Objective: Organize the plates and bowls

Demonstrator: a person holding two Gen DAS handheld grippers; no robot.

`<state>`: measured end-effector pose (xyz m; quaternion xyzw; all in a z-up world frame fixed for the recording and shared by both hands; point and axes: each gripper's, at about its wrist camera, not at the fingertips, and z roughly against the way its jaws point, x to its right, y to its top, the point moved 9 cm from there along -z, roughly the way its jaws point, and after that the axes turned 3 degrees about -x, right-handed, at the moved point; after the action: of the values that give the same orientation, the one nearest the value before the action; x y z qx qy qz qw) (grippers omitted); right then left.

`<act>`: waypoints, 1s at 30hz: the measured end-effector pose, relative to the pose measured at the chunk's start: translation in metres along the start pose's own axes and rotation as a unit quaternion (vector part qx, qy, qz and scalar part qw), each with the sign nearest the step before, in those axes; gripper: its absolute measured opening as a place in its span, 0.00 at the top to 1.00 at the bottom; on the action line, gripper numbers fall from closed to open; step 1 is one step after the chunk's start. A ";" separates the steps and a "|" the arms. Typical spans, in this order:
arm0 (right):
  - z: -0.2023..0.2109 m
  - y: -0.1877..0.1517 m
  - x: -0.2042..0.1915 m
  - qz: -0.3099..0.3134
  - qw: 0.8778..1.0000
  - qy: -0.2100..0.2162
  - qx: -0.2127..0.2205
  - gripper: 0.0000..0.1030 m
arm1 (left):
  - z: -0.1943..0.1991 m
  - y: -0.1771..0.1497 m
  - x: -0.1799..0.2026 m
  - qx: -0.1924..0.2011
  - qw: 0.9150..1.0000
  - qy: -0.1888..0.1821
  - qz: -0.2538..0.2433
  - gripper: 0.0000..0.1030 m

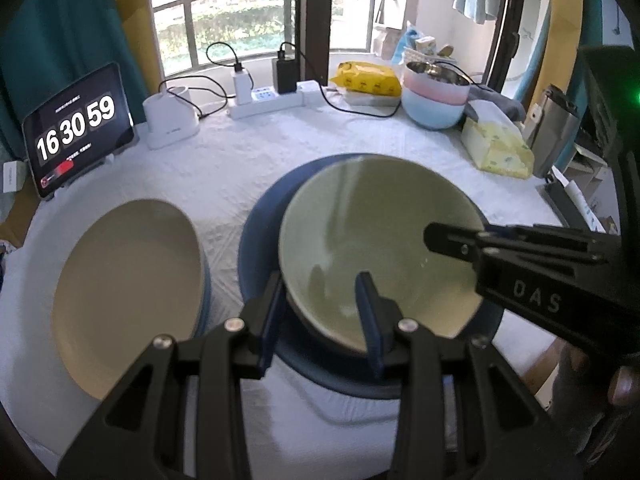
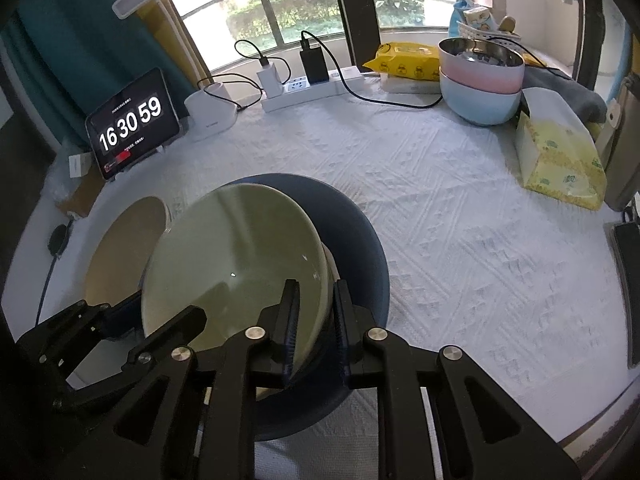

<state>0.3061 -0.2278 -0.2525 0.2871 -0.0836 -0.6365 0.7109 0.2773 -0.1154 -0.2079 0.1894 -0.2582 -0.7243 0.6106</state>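
Both claws straddle the green bowl's (image 1: pixel 380 240) rim over the blue plate (image 1: pixel 260 232): left claw (image 1: pixel 320 300) near side, right claw (image 2: pixel 316 320) right side, jaws partly apart, gripping it. Uneven release could tip it toward the cream plate (image 1: pixel 128 280).

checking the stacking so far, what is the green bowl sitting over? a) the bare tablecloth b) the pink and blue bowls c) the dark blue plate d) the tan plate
c: the green bowl sits over the dark blue plate, whose rim shows around it; the tan plate lies apart beside it.
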 end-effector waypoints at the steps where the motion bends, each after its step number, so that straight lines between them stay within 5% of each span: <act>1: 0.000 0.000 0.000 -0.001 1.000 0.002 0.000 0.81 | 0.001 0.000 -0.001 0.000 1.000 -0.003 0.002 0.64; 17: 0.027 0.012 0.008 -0.018 1.000 0.001 0.022 0.78 | 0.033 0.016 -0.024 0.044 0.998 -0.016 0.030 0.63; 30: 0.035 0.013 0.044 -0.050 0.998 -0.014 0.031 0.78 | 0.019 0.012 -0.071 0.032 0.997 0.001 0.071 0.63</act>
<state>0.3082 -0.2803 -0.2280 0.3038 -0.0991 -0.6722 0.6678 0.2883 -0.0448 -0.1889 0.1906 -0.2930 -0.6708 0.6541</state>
